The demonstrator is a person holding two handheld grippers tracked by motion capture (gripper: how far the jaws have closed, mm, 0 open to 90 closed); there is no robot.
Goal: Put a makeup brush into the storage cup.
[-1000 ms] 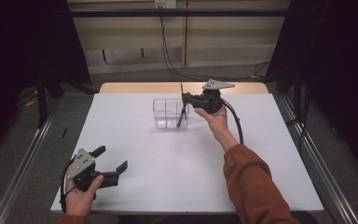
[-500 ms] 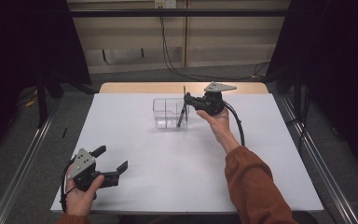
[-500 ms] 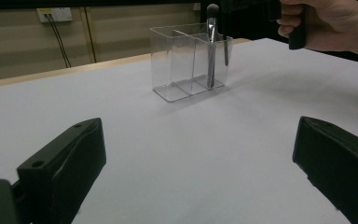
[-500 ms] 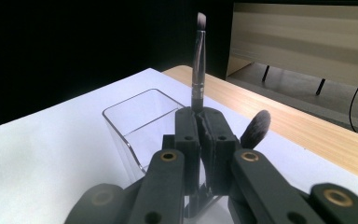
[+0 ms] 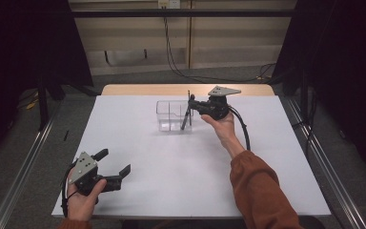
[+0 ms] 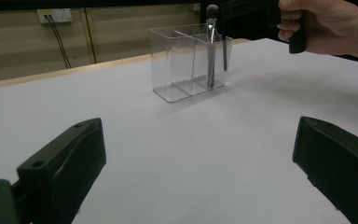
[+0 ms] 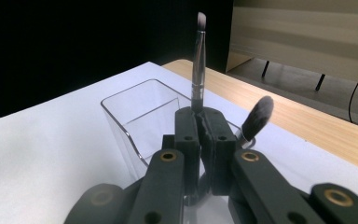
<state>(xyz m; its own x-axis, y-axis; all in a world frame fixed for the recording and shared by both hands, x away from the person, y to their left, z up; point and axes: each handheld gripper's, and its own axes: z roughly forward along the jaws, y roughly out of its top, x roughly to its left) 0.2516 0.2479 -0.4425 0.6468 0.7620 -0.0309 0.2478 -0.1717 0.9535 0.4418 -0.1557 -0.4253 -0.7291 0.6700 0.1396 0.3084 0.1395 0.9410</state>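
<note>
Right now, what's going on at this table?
A person works with a handheld gripper in each hand. The right gripper is shut on a slim makeup brush, holding it upright over the clear divided organizer at the far middle of the white table. A fluffier brush already stands in the organizer. The left gripper rests near the table's front left corner, jaws open and holding nothing.

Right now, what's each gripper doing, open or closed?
Left gripper: open, holding nothing.
Right gripper: closed on a thin makeup brush over the clear organizer.
</note>
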